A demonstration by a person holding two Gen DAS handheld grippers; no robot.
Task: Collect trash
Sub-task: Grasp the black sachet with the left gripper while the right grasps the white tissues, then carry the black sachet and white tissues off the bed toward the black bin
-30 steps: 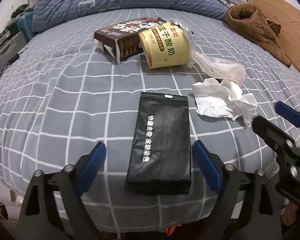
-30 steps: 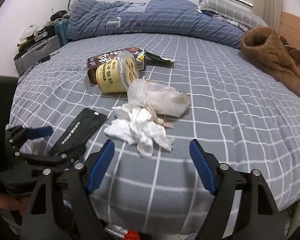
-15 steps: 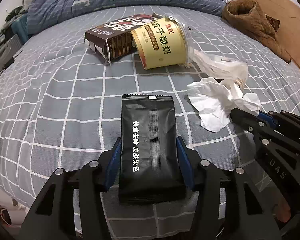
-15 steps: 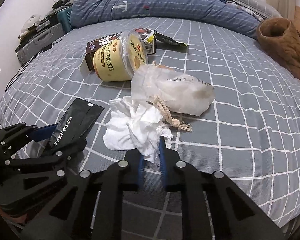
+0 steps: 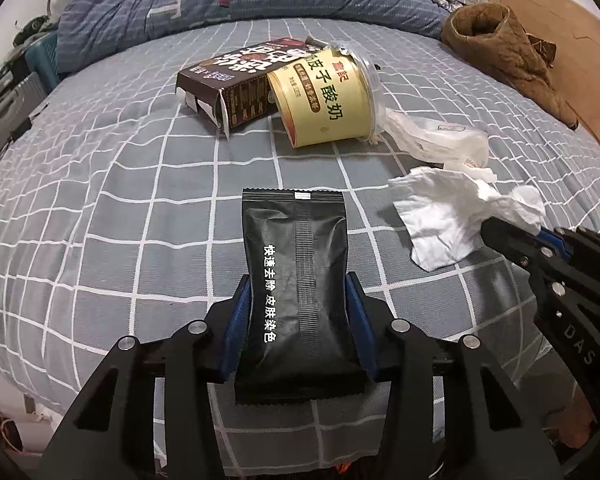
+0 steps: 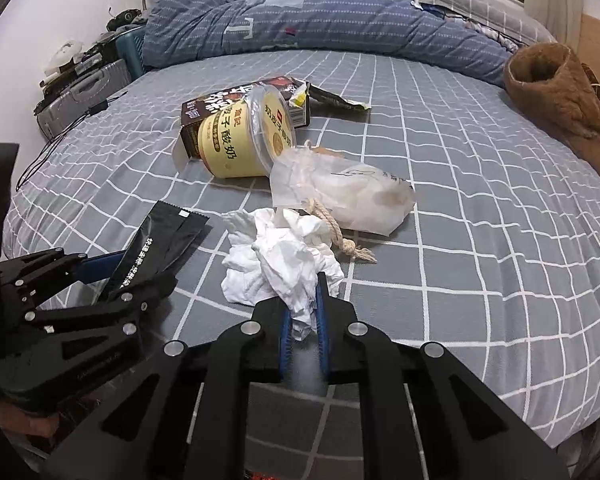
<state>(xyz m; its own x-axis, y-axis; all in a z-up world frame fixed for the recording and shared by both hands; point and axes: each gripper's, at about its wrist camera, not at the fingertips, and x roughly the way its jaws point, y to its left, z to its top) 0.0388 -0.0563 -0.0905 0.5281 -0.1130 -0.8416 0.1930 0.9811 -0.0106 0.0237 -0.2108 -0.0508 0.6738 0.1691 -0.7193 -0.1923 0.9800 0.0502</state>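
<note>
- Left gripper (image 5: pixel 298 320): clamped on black pouch (image 5: pixel 296 272), blue pads pressing both long edges near the lower end; jaws just closing in, pouch between them.
- Right gripper (image 6: pixel 302 320): nearly shut, pinching a fold of crumpled tissue (image 6: pixel 280 264); most of the wad hangs free ahead of the tips.
- Pouch and tissue both low over the grey checked bed (image 5: pixel 100 208), near its front edge, side by side.
- Risk, pouch: slick film, edge-only grip, most of the length sticking out ahead of the pads. Likely to buckle or slide out on a fast lift or swing.
- Risk, tissue: thin pinch on one fold. Could tear or unravel and drop the rest.
- Risk, rope (image 6: pixel 336 232): bag (image 6: pixel 340 196) handle lies against the tissue. Cannot tell if tangled; if so, drags the bag along.
- Risk, clash: grippers close together, so crossing paths could knock one load loose.
- Still left on bed: yellow tub (image 5: pixel 324 100) on its side against brown carton (image 5: pixel 236 84), bag beside it, torn wrapper (image 6: pixel 336 100) behind.
- Writing, pouch: white Chinese, "快速去除 皮肤染色".
- Writing, tub: "酸奶" legible, preceded by two or three characters not surely read; red logo above.
- Writing, right gripper body: "DAS".
- Carton print: large white characters, unreadable at this angle.
</note>
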